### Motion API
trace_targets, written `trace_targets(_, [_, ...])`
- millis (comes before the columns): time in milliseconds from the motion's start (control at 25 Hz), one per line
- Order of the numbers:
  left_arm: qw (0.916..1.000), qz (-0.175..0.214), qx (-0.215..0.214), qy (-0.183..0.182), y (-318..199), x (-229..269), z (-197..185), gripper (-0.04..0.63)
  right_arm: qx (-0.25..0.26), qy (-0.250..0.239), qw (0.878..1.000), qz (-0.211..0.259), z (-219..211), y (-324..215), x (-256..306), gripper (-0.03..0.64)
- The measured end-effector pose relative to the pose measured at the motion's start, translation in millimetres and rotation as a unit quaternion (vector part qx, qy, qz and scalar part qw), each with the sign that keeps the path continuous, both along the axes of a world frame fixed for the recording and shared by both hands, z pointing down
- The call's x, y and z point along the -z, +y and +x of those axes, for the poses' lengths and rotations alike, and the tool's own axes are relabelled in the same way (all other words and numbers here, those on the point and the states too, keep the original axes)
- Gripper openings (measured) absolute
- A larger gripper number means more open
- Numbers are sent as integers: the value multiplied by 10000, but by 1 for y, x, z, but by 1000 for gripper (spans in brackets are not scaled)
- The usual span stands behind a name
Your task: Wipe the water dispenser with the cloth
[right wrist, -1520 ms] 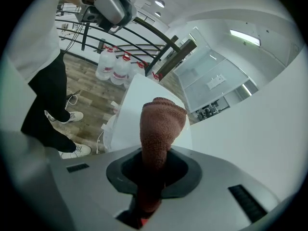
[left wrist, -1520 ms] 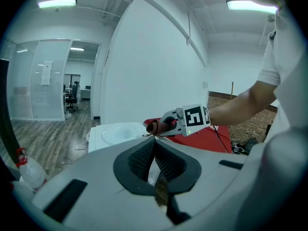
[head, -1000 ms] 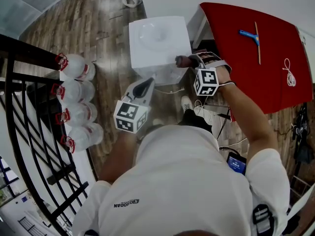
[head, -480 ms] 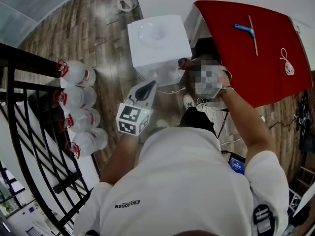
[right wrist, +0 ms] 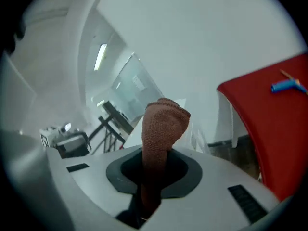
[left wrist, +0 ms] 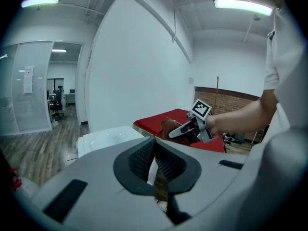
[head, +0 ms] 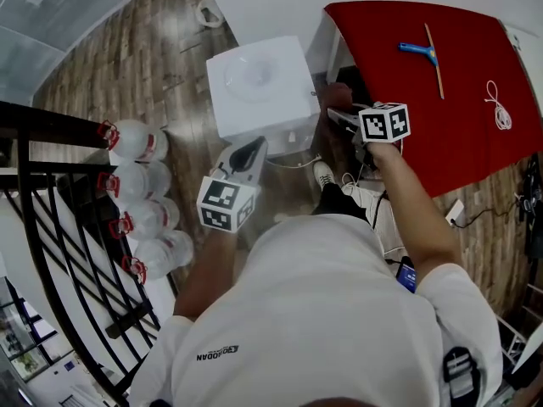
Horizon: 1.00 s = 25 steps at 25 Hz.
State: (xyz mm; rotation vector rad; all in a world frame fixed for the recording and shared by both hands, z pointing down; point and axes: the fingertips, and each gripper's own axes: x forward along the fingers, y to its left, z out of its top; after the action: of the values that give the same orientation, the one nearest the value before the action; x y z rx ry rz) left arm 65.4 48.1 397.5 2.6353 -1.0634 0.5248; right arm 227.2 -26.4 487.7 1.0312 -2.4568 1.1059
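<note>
The white water dispenser [head: 254,87] stands on the wood floor; its top basin also shows in the left gripper view [left wrist: 108,138]. My right gripper [head: 344,110] is shut on a brown cloth [head: 337,96], held just off the dispenser's right side; contact cannot be made out. In the right gripper view the cloth [right wrist: 163,124] stands up out of the right gripper [right wrist: 154,172]. My left gripper [head: 247,153] hovers in front of the dispenser, its jaws together on nothing [left wrist: 154,165]. From it I see the right gripper [left wrist: 185,129] with the cloth [left wrist: 168,126].
Several water bottles [head: 140,142] lie along a black railing [head: 51,227] at left. A red table [head: 458,100] at right carries a blue-handled tool [head: 420,52] and a white cord [head: 496,100]. Cables and shoes [head: 322,175] lie below the dispenser.
My right gripper has carried the cloth from the dispenser's front right corner back along its right side. The left gripper has barely moved.
</note>
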Motion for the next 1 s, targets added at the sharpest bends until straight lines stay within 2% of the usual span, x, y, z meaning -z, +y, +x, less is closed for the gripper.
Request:
trace_targets(80, [10000, 10, 45, -46, -18, -1, 10, -8, -311, -766, 9955, -462, 13, -14, -5, 54])
trace_targets(200, [9999, -11, 146, -32, -46, -3, 26, -8, -340, -1287, 9880, -783, 23, -33, -18, 54])
trace_targets(360, [9997, -43, 234, 14, -77, -6, 46, -8, -196, -1220, 9877, -956, 29, -57, -47, 54])
trace_targets(560, [9984, -244, 497, 63, -104, -13, 55, -8, -37, -1209, 9824, -1420, 19, -77, -96, 54])
trace_targets(800, [9968, -423, 680, -47, -115, -24, 59, -8, 65, -1090, 9747, -1948, 8, -88, -164, 54])
trace_targets(1000, [9963, -586, 612, -126, -119, -36, 74, -8, 51, -931, 9687, -2301, 8, -96, -221, 54])
